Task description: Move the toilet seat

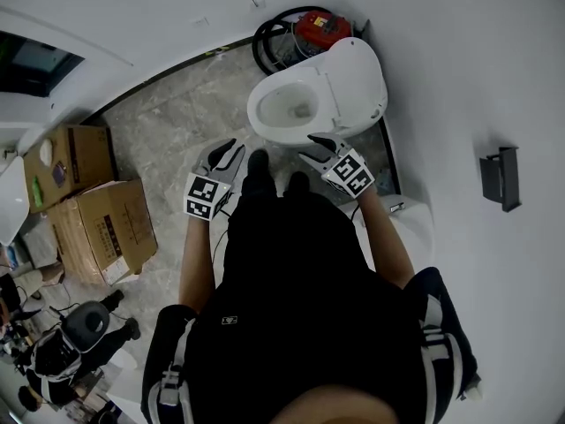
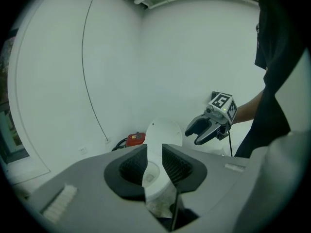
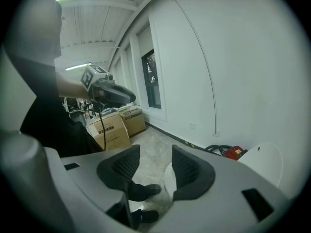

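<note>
A white toilet (image 1: 265, 117) stands on the floor just ahead of my feet, its lid (image 1: 357, 82) tipped up and back over the tank side. I cannot tell the seat apart from the lid or the rim. My left gripper (image 1: 231, 148) hovers to the left of the bowl's near rim. My right gripper (image 1: 311, 147) hangs just above that rim on the right. Both stand open and empty. In the left gripper view the jaws (image 2: 154, 161) frame the bowl and lid (image 2: 164, 135). In the right gripper view the jaws (image 3: 155, 169) frame the bowl's edge (image 3: 168, 176).
Two cardboard boxes (image 1: 106, 228) sit on the floor to the left. A red device with a coiled black hose (image 1: 320, 26) lies behind the toilet. A dark holder (image 1: 500, 177) hangs on the right wall. My black shoes (image 1: 258, 164) nearly touch the bowl.
</note>
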`<state>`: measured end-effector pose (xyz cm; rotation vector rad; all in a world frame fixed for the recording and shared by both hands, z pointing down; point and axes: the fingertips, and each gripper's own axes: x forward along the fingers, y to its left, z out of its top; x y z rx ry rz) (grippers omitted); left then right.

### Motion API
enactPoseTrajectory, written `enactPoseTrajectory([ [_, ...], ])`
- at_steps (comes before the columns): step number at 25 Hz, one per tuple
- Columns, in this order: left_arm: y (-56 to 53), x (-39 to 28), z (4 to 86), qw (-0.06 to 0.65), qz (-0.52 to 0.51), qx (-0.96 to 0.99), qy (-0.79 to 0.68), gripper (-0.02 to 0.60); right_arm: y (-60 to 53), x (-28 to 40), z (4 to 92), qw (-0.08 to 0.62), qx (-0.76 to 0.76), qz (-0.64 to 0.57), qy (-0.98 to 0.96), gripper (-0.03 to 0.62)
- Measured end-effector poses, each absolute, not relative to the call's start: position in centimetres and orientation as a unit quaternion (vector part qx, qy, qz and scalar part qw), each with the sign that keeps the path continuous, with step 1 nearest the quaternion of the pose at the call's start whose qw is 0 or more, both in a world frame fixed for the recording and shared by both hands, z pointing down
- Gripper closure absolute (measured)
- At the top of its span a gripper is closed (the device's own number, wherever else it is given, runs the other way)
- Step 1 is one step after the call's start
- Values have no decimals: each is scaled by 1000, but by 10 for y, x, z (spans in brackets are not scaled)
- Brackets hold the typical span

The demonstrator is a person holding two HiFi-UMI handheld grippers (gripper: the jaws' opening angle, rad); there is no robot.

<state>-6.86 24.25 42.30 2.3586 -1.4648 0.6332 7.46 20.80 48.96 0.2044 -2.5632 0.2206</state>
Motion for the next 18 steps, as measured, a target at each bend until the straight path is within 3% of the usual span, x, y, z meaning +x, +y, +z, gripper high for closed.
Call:
enactPoseTrajectory([
  [7, 229, -81, 424, 152, 209, 824, -504, 423, 199, 64, 493, 279, 85, 89, -952, 323],
  [18, 208, -105, 437, 170, 208, 832, -486, 405, 187, 41, 499, 295, 93, 103, -945, 283],
])
